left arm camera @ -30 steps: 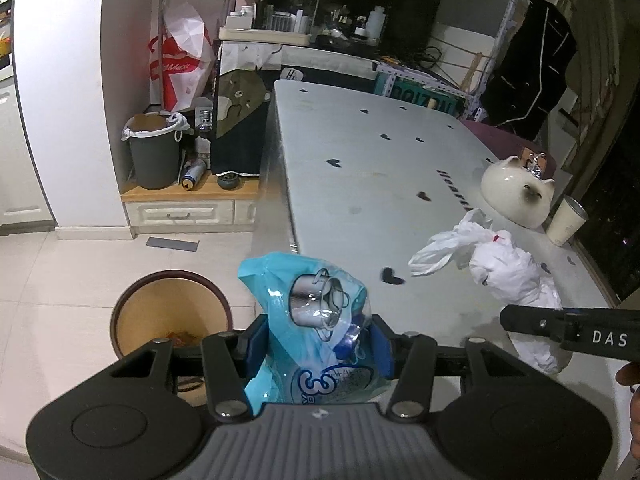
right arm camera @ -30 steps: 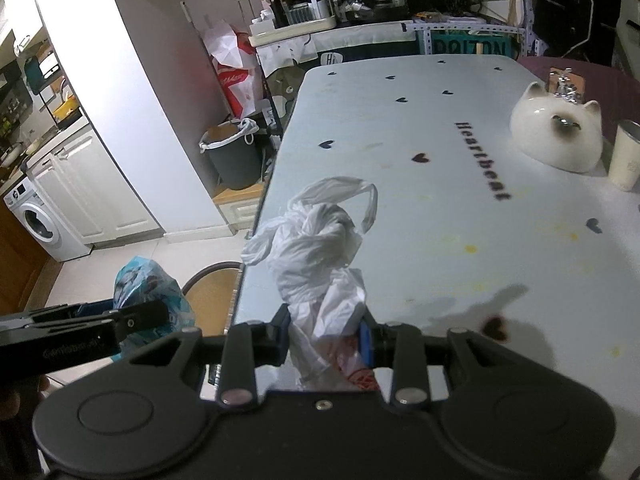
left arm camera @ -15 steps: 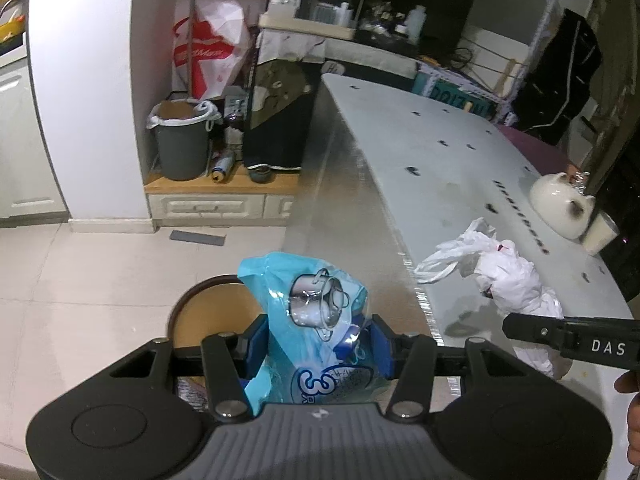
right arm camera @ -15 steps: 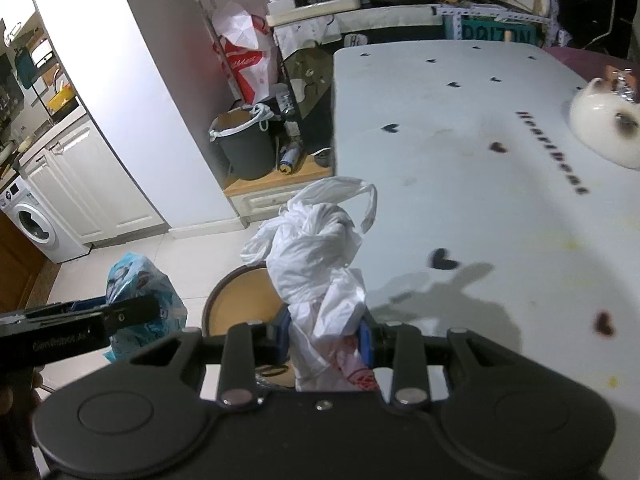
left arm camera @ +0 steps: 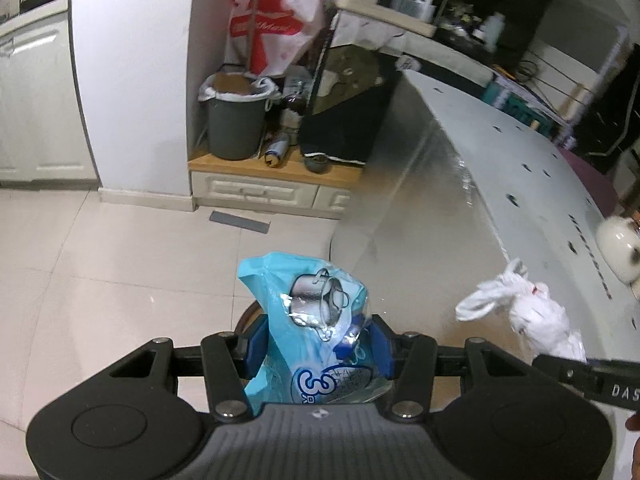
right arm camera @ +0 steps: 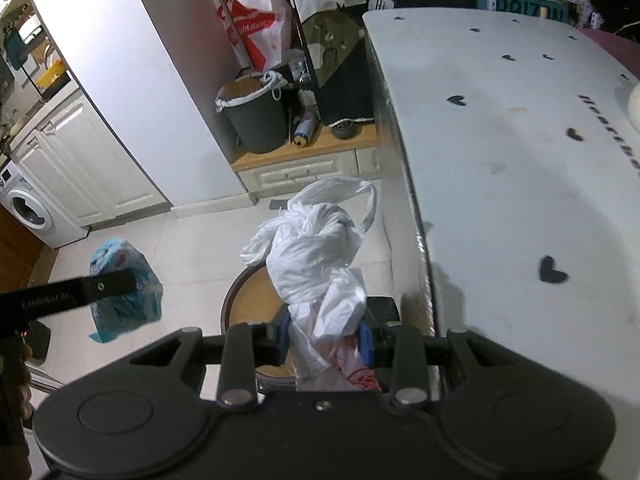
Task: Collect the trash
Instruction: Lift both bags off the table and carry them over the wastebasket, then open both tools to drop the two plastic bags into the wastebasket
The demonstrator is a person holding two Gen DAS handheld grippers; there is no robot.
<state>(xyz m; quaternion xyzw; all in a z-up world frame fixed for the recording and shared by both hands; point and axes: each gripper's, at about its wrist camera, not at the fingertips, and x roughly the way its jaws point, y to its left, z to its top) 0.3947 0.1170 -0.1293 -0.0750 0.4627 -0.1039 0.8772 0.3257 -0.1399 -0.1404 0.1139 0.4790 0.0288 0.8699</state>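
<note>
Left wrist — left gripper (left arm camera: 318, 346) pinches blue packet (left arm camera: 312, 320) | right gripper (right arm camera: 324, 338) pinches white bag (right arm camera: 316, 256)

**Premises: domestic kitchen and utility area**

White cabinet doors (right arm camera: 76, 168) are lining the left wall, with a front-loading washing machine (right arm camera: 30, 212) standing beside them. A grey lined waste bin (left arm camera: 237, 120) is sitting on a low wooden step (left arm camera: 276, 168) fitted with drawers. A white table (right arm camera: 520, 168) printed with black hearts is occupying the right side. Cluttered shelving (left arm camera: 400, 4) is standing behind, and pale floor tiles (left arm camera: 100, 264) are running throughout.
</note>
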